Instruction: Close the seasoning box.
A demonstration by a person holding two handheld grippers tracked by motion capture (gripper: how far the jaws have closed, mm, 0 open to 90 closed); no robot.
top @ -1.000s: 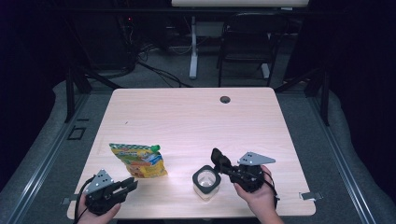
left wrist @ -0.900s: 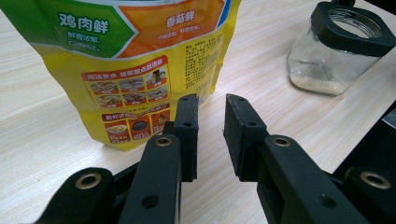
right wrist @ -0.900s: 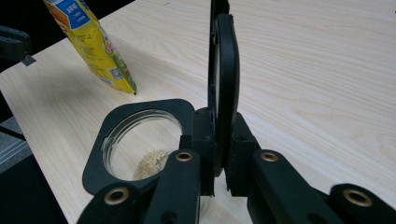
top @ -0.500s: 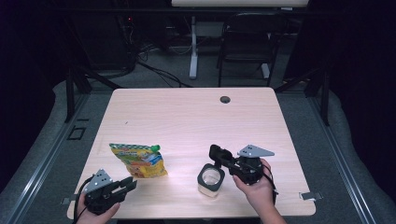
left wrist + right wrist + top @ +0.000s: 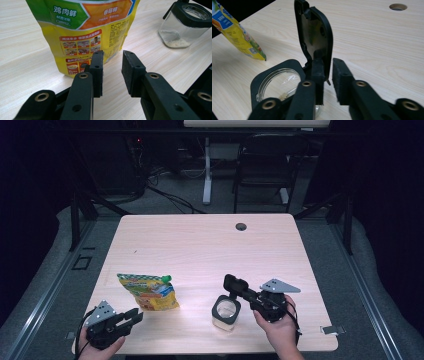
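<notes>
1. Nearest the person, at the table's front edge, the left gripper [image 5: 131, 316] lay low in the left hand [image 5: 102, 342]; its jaws stood partly apart with nothing between them, and they had just been opening a little; in the left gripper view [image 5: 112, 72] the gap showed bare wood.
2. Just beyond it lay the yellow and green printed plastic pouch [image 5: 149, 291], its green spout end toward the table's middle; the left gripper view showed the pouch [image 5: 87, 32] close ahead of the jaw tips, apart from them.
3. To the right, the right hand [image 5: 277, 327] held the right gripper [image 5: 232, 282] over the square clear glass jar with a black collar [image 5: 226, 311], which stood on the pale wooden table [image 5: 200, 245] near its front edge.
4. In the right gripper view the jar's hinged black lid [image 5: 314, 37] stood upright and open; the right gripper [image 5: 327, 82] had its jaws a narrow gap apart, just closing, with the lid's lower edge at the left pad; whether they pinched it could not be told.
5. Farthest off, a round cable hole [image 5: 241, 226] sat near the table's back edge.
</notes>
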